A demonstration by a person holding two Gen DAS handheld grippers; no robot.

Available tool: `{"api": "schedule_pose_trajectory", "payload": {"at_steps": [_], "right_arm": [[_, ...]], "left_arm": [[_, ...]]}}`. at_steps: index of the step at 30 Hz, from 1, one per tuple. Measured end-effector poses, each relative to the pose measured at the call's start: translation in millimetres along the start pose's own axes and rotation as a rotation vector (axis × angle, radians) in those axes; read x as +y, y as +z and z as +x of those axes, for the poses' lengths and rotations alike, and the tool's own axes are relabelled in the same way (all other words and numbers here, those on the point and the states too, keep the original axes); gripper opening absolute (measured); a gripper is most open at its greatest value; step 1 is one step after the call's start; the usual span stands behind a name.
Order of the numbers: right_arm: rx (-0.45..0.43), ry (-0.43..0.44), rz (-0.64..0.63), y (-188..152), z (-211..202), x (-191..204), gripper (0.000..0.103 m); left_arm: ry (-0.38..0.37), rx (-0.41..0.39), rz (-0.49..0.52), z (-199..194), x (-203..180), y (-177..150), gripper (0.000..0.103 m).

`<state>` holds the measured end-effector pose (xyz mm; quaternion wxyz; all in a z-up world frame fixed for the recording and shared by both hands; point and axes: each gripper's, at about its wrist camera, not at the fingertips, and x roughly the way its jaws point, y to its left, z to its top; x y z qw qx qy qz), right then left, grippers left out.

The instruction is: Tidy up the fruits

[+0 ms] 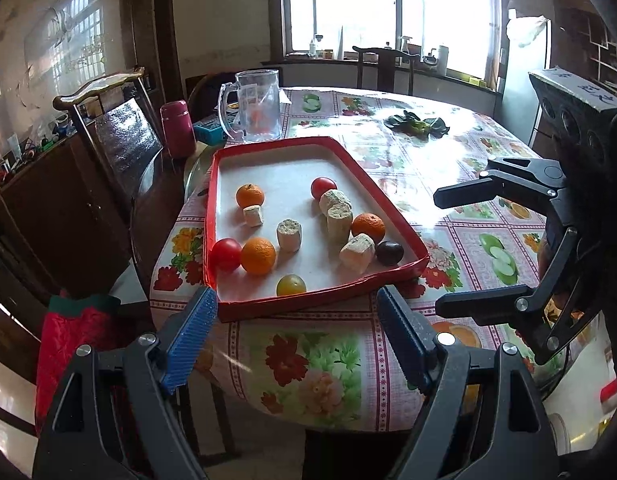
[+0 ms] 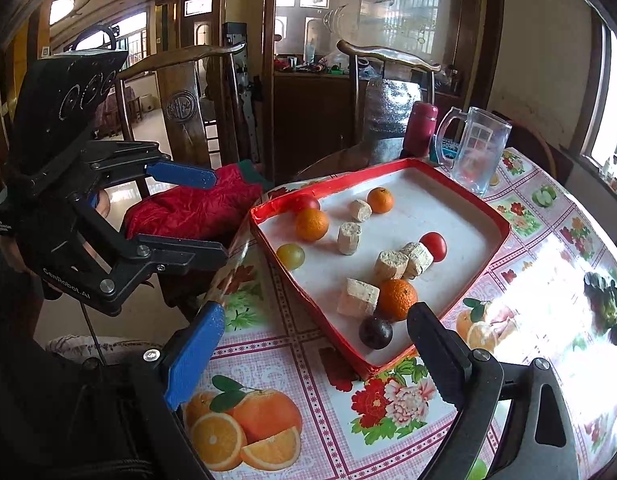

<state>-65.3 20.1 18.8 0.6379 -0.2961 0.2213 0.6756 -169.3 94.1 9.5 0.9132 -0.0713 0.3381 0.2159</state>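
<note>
Left wrist view: the left tool (image 1: 296, 320) is spread wide and empty, hovering at the near edge of the table (image 1: 488, 236), just short of the red tray (image 1: 210, 216). This view alone shows the window, the far chair and the dark green object (image 1: 418, 125) lying on the far part of the table. The right tool (image 1: 436, 252) appears at the right, jaws apart, nothing between them.

Right wrist view: the right tool (image 2: 312, 344) is wide and empty, its black finger near the tray's (image 2: 460, 300) near corner. This view alone shows the red quilted garment (image 2: 188, 208) on the chair at left and the left tool (image 2: 212, 216) held off the table edge beside it.

All fruit lies inside the tray. Count:
- oranges: three (image 1: 250, 195) (image 1: 258, 255) (image 1: 368, 227)
- red tomatoes: two (image 1: 323, 186) (image 1: 226, 254)
- yellow-green tomato: one (image 1: 291, 285), at the near rim
- dark purple fruit: one (image 1: 389, 253), just beside the near right orange
- pale cylindrical blocks: five (image 1: 253, 216) (image 1: 289, 235) (image 1: 334, 200) (image 1: 340, 222) (image 1: 357, 253)

A clear pitcher (image 1: 257, 106) and a maroon flask (image 1: 178, 129) stand beyond the tray's far left corner.
</note>
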Motion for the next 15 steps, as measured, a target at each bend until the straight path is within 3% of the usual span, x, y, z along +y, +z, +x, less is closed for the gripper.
{"api": "schedule_pose_trajectory", "payload": {"at_steps": [15], "right_arm": [[0.001, -0.01, 0.023, -3.7, -0.4, -3.0, 0.094]], "left_arm": [[-0.004, 0.012, 0.009, 1.1, -4.8, 2.5, 0.082]]}}
